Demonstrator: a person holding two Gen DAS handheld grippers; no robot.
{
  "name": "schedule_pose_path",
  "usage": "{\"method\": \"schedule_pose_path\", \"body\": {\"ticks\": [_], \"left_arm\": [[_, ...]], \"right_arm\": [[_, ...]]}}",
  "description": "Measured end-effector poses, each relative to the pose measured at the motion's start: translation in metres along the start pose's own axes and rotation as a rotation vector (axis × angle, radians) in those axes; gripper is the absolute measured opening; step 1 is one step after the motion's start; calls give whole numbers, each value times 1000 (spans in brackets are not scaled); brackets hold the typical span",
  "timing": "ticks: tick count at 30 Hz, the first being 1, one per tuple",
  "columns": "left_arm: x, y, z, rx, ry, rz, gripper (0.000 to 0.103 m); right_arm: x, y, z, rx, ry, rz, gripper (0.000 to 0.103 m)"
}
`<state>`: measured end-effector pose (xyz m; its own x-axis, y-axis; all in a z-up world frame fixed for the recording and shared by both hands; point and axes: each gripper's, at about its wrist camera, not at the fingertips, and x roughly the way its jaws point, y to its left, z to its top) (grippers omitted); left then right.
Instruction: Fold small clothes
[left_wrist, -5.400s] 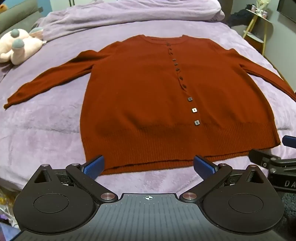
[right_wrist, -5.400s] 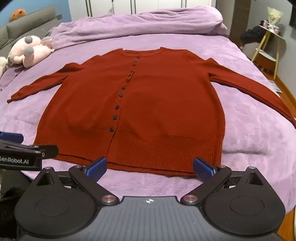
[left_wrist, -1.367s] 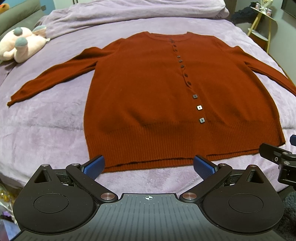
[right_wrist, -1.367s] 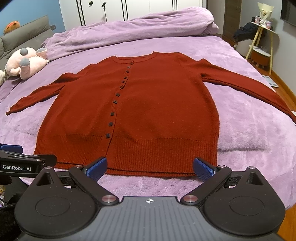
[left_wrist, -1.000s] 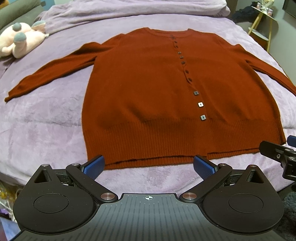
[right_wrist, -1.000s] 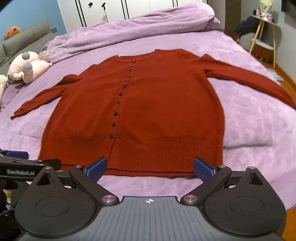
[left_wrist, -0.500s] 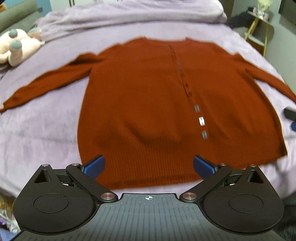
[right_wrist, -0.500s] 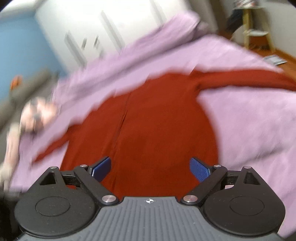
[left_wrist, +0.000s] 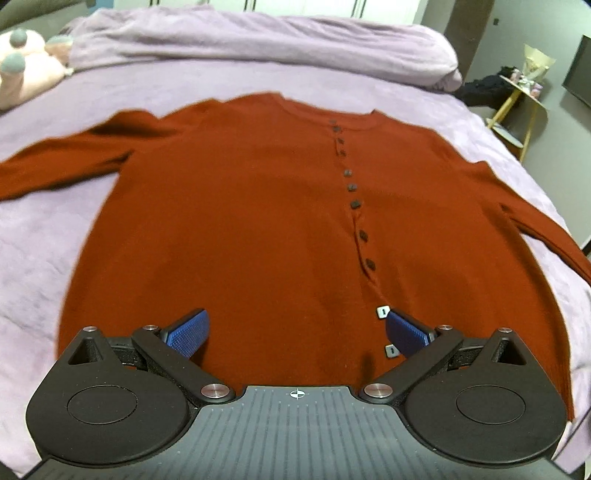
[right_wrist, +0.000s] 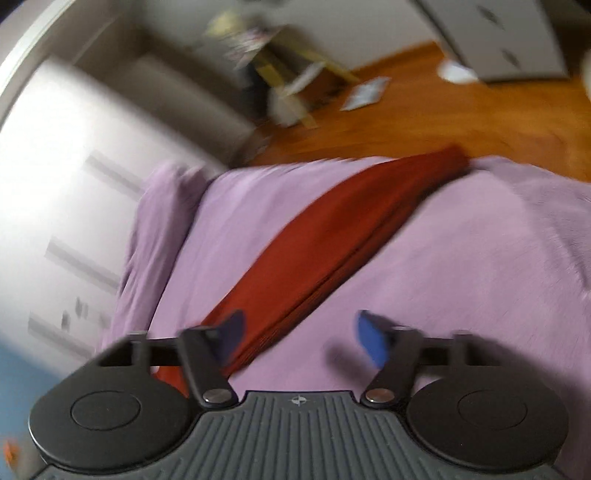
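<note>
Cardigan: the rust-red cardigan (left_wrist: 266, 221) lies flat and buttoned on the purple bed (left_wrist: 44, 236), neck at the far side, hem near me, both sleeves spread out to left and right.
Buttons: a row of dark buttons (left_wrist: 352, 187) runs down right of centre; the two nearest ones sit just beside my left claw's right finger.
Left claw: my left claw (left_wrist: 295, 332) hangs over the near part of the cardigan body, its blue pads wide apart, nothing between them.
Right claw: my right claw (right_wrist: 301, 338) is over the right sleeve (right_wrist: 332, 229), jaws spread, nothing gripped; the left finger is over the sleeve, the right finger over bare bed. This view is blurred, so I cannot tell whether a pad touches the cloth.
Sleeve: it runs from near left to far right, its cuff at the bed's edge by the wooden floor (right_wrist: 443, 118).
Far side: a rolled purple duvet (left_wrist: 258, 40) lies across the far end of the bed; a pink plush toy (left_wrist: 26, 74) sits at far left, a yellow side table (left_wrist: 524, 110) at far right.
</note>
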<state>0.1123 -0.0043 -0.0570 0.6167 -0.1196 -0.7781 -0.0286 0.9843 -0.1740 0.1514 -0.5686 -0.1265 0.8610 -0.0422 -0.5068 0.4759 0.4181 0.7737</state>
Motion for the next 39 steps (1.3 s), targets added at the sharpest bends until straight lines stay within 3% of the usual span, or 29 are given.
{"method": "schedule_pose_path", "body": {"ticks": [3,9,12,13,15,20,21,23,25,26,28,29,31,35,39], "left_arm": [[11,4,-3,-29,20,0,103],[19,8,-3,-27,42,13,103],[19,10,-6,-30,30,8,103],[18,10,-7,-28,26,5,103],[18,13,-6,-27,25,-6,103],[14,19,5,-70,40,-24,103],[12,20,10,-80,34,-15,103],[5,20,19,-89,-1,-34,103],[-1,19,34,-95,-44,-93,103],[-3,17,42,-98,-64,-122,103],[-1,14,60,-116,-92,-179,103],[2,14,70,-136,-101,-218,103],[11,12,83,-175,-109,-290,103],[45,15,102,-262,-30,-391,103],[81,14,114,-290,43,-405,103]], "right_arm": [[14,-18,7,82,-33,-14,31],[24,-42,21,171,-120,-30,30],[29,-43,28,175,-131,-55,23],[31,-41,30,159,-126,-85,15],[36,-35,39,125,-121,-121,9],[33,17,39,-78,-179,-268,6],[31,41,33,-164,-211,-268,6],[27,92,13,-347,-232,-187,6],[22,147,-23,-548,-186,-19,6],[19,175,-52,-655,-127,111,6],[17,208,-101,-771,42,321,7],[19,217,-122,-795,134,380,9],[25,222,-161,-794,248,402,23],[42,195,-199,-740,366,288,23],[47,164,-198,-654,422,224,23]]}}
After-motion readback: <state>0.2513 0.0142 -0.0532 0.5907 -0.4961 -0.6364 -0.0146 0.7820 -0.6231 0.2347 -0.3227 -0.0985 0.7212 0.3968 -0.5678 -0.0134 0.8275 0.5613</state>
